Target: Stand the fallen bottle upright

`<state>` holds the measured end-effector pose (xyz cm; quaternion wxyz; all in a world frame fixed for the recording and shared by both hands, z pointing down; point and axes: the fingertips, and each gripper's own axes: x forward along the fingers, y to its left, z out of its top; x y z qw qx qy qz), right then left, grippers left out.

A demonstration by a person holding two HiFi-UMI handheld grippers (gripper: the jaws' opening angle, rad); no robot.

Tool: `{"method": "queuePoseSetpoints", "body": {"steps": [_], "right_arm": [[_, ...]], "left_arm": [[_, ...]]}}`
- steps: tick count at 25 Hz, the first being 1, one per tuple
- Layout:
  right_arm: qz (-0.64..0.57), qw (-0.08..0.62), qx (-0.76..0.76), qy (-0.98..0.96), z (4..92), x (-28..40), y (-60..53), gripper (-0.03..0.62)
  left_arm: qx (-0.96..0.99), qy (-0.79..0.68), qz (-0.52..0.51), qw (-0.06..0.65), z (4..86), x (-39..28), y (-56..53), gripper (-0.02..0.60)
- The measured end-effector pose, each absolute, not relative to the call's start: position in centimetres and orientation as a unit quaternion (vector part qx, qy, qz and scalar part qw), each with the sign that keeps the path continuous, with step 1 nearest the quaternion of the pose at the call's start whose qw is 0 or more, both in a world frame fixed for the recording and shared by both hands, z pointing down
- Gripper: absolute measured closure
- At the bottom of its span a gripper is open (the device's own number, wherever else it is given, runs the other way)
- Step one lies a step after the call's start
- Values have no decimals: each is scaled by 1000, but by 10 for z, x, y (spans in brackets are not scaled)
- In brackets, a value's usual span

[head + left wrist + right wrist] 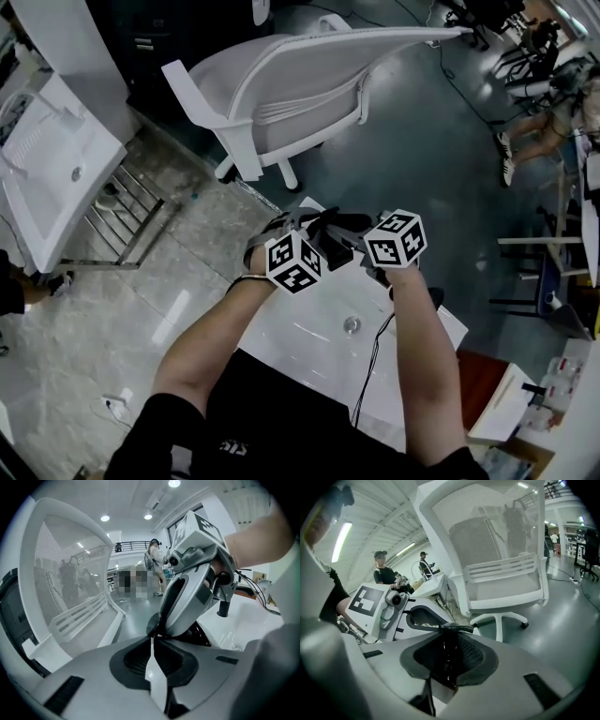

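Bottle (pixel 449 665): dark, glossy, lies along gap of right gripper (pixel 452 631); its jaws pinch it from both sides. Left gripper (pixel 153 638): jaws pressed nearly together, nothing seen between pads. Its tips meet dark round end (pixel 152 622), seemingly of bottle; real grip there unclear. Both tools close together, in air over white table (pixel 300 342). Step, as I judge: bottle off table, not yet stood. Next move needs: base turned down, lowering onto bare table, slow opening, watch for tipping.

White mesh chair (pixel 281 84), white table (pixel 300 342), black-and-white square-patterned marker cubes (pixel 293 262), glossy black bottle (pixel 448 658).
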<state>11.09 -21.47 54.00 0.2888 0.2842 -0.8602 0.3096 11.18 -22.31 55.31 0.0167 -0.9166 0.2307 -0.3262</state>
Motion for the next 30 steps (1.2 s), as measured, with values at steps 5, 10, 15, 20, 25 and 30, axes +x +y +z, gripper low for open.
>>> {"method": "queuePoseSetpoints", "body": {"steps": [5,10,15,20,25,30], "right_arm": [[280,253,341,-861,527,120,-199,493],[253,215,420,-845,521,131,-184,493],[210,213,469,-831,518,135,-192,493],[195,211,508,-812,524,132,-176,490],[197,210,555,-780,530,139,-161,472],[208,190,581,-764,510,149,-139,448]], "left_arm": [[-919,215,-326,48,537,120,-209,560],[-920,203,-326,77,531,128,-196,558],[-924,204,-309,95,519,134,-211,560],[-935,179,-297,79,520,130,-197,558],[-939,198,-281,32,520,112,-183,558],[-941,232,-243,-29,503,87,-171,558]]}}
